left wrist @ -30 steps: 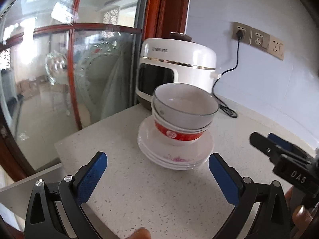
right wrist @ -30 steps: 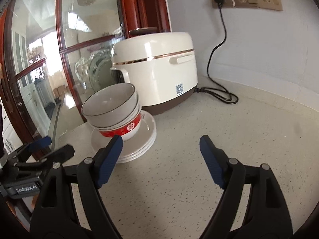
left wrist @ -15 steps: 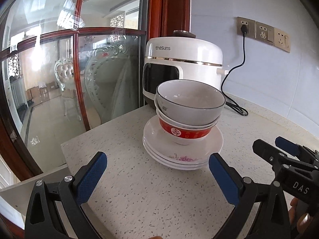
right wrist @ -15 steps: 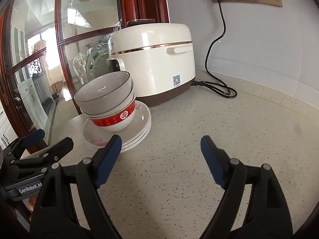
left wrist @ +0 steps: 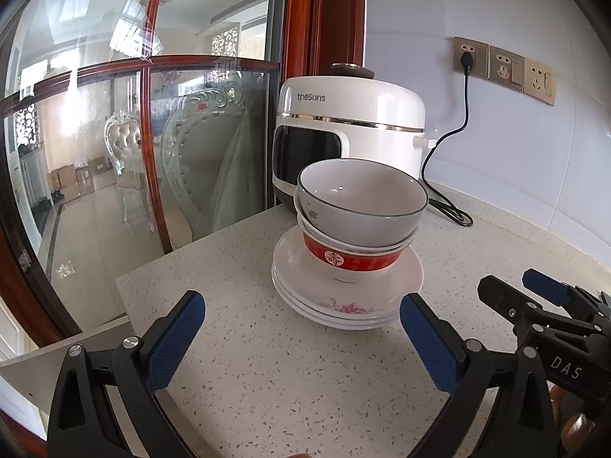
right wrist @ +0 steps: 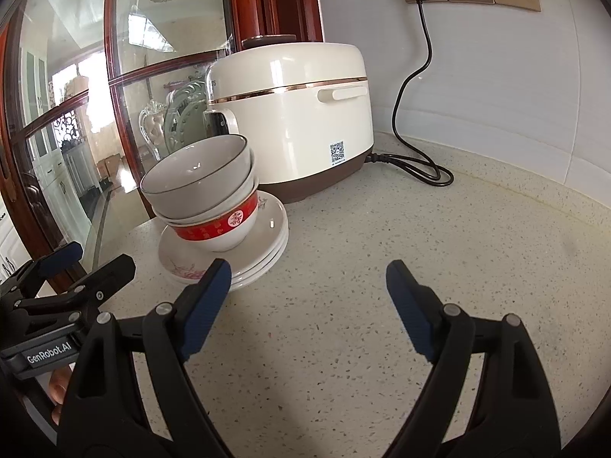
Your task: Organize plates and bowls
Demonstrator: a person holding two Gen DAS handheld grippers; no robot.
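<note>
Nearest, the left gripper (left wrist: 301, 337) and right gripper (right wrist: 307, 297) both gape wide and empty over the speckled worktop (right wrist: 420, 267), short of the crockery. Just ahead sit the plates (left wrist: 345, 297), stacked, with the bowls (left wrist: 361, 212) nested on top, the upper bowl tilted. The stack looks done, so the step is likely to leave or shift it; any grip should take the plates low on both sides, keeping level so the bowls do not slide. Behind stands the cooker (left wrist: 349, 133), its cord (right wrist: 408, 95) plugged in.
</note>
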